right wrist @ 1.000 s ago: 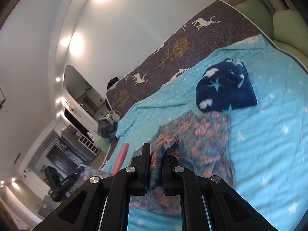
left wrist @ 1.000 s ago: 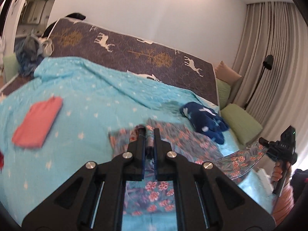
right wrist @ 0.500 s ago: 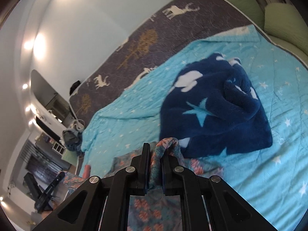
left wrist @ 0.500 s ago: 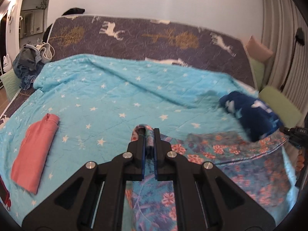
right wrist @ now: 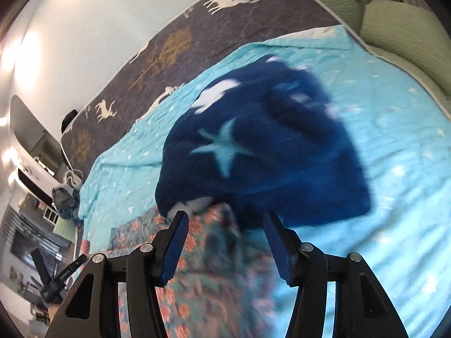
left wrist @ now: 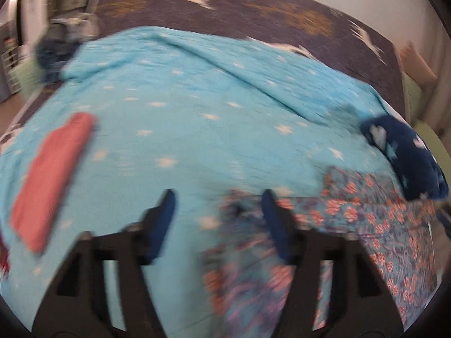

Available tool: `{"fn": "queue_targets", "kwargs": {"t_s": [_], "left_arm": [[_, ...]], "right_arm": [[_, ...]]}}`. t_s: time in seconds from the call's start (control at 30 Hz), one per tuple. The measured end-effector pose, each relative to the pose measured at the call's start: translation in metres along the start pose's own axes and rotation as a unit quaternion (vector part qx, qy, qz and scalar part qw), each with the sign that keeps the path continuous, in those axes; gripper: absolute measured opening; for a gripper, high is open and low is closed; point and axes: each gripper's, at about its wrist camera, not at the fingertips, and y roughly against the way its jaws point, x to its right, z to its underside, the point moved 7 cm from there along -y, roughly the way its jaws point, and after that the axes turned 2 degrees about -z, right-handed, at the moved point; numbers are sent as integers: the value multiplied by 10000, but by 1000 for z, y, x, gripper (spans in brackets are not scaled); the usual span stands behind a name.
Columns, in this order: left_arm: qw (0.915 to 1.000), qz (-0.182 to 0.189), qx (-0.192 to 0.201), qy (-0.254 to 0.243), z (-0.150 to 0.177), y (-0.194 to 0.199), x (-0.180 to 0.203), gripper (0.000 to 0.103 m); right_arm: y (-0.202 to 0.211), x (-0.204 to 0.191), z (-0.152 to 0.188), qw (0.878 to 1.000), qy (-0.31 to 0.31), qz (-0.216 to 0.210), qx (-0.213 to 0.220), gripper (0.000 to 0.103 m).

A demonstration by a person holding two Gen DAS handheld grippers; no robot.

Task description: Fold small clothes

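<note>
Low in the left wrist frame, the left gripper (left wrist: 217,205) stands wide open with nothing between its blue pads; the flowered garment (left wrist: 352,225) lies flat on the bed just under and to the right of its right finger. Its top edge runs toward the right side of the frame, where it meets the dark blue fleece (left wrist: 406,155). Right wrist view: the right gripper (right wrist: 224,225) is likewise wide open and empty, and the flowered garment (right wrist: 203,276) sits below and between its fingers, one corner tucked against the near edge of the dark blue fleece (right wrist: 262,152). Judgement: with both tools open over opposite ends of one edge, the cloth reads as laid out flat for folding, spread wide so a crease can be made cleanly. The fleece crowds that corner and may catch on the next fold. A folded red garment (left wrist: 53,180) rests apart at the left of the left view, likely a finished piece set out of the way. Surface is a turquoise quilt (left wrist: 197,112) with white stars, soft and slightly rumpled, over a dark bedspread (left wrist: 253,8) printed with deer and trees at the top. Green cushions (right wrist: 406,25) sit at the upper right of the right view. White wall behind; a heap of clothes (right wrist: 66,200) at the far left edge. Both frames are motion-blurred, so fine detail is uncertain.
</note>
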Motion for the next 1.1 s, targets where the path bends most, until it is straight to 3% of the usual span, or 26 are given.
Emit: {"fn": "queue_targets", "kwargs": {"t_s": [0.13, 0.3, 0.4, 0.5, 0.57, 0.7, 0.8, 0.87, 0.9, 0.93, 0.97, 1.0, 1.1], "left_arm": [[9999, 96, -82, 107, 19, 52, -26, 68], [9923, 974, -669, 372, 100, 111, -32, 69], [9812, 1467, -1030, 719, 157, 135, -28, 71], [9623, 2125, -1267, 1132, 193, 138, -17, 77], [9585, 2124, -1439, 1245, 198, 122, -10, 77], [9656, 1929, -1051, 1389, 170, 108, -6, 77], [9644, 1910, -981, 1542, 156, 91, -6, 76], [9638, 1944, -994, 1532, 152, 82, -3, 70], [9648, 1929, -976, 1499, 151, 79, -3, 59], [9667, 1870, -945, 1468, 149, 75, -5, 44], [9662, 1874, -954, 1492, 149, 71, -5, 35], [9640, 1908, -969, 1577, 150, 69, -8, 19], [9520, 2133, -996, 1955, 152, 67, -17, 10]], "right_arm": [[48, 13, 32, 9994, -4, -183, -289, 57], [89, 23, 104, 9939, -294, -580, -890, 57], [99, 25, 146, 9880, -549, -903, -1123, 60], [95, 17, 175, 9808, -752, -1212, -1329, 63], [91, 12, 173, 9814, -854, -1267, -1161, 68], [72, -3, 153, 9778, -1056, -1516, -985, 70], [54, -3, 144, 9803, -1211, -1275, -903, 70], [47, -4, 141, 9804, -1257, -1240, -877, 61], [45, -4, 140, 9814, -1201, -1222, -867, 48], [43, -4, 141, 9828, -1118, -1185, -873, 25], [40, -4, 141, 9844, -1042, -1093, -907, 16], [38, -2, 142, 9849, -1038, -1039, -916, 11], [43, 0, 143, 9844, -1071, -1151, -795, 8]]}}
